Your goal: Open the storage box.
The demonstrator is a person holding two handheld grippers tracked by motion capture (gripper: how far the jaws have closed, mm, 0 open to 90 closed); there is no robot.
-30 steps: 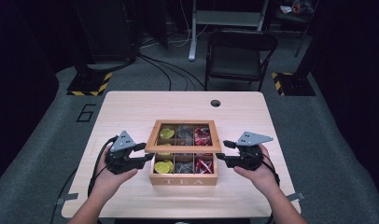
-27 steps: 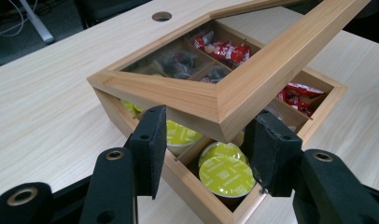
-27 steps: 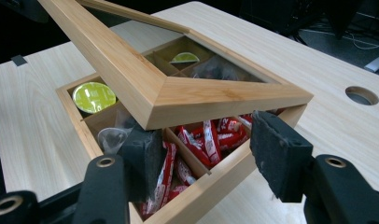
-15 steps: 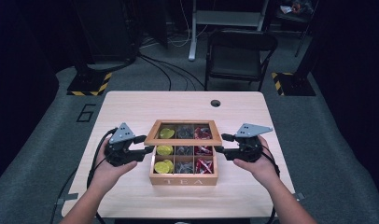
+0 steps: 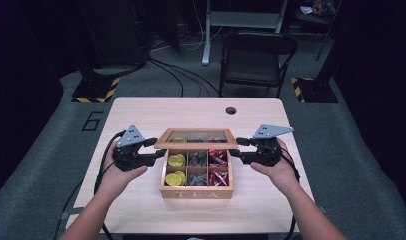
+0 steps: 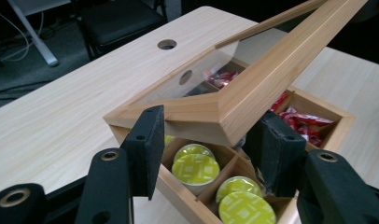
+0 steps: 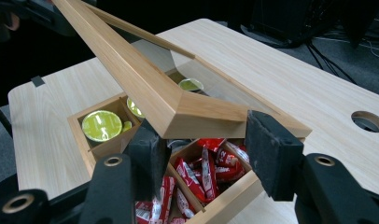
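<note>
two tools, left tool (image 5: pixel 153 151), right tool (image 5: pixel 240 148), lid (image 5: pixel 196 138) corners between jaws

A pale wooden tabletop (image 5: pixel 141 115) fills the middle of the scene. Near its far edge, right of centre, a round cable hole (image 5: pixel 231 110) is cut through the wood. Beyond that far edge stands a dark folding chair (image 5: pixel 258 60), facing the tabletop. Behind the chair, slightly to its left, rises a light metal stand (image 5: pixel 209 35) on a foot. Two black-and-yellow striped bases (image 5: pixel 96 90) rest on the grey floor (image 5: pixel 56 150), one off each far corner of the tabletop. Dark cables (image 5: pixel 166 70) run across the floor left of the chair. A number six (image 5: pixel 92 121) is marked on the floor just beside the tabletop's left far corner.
</note>
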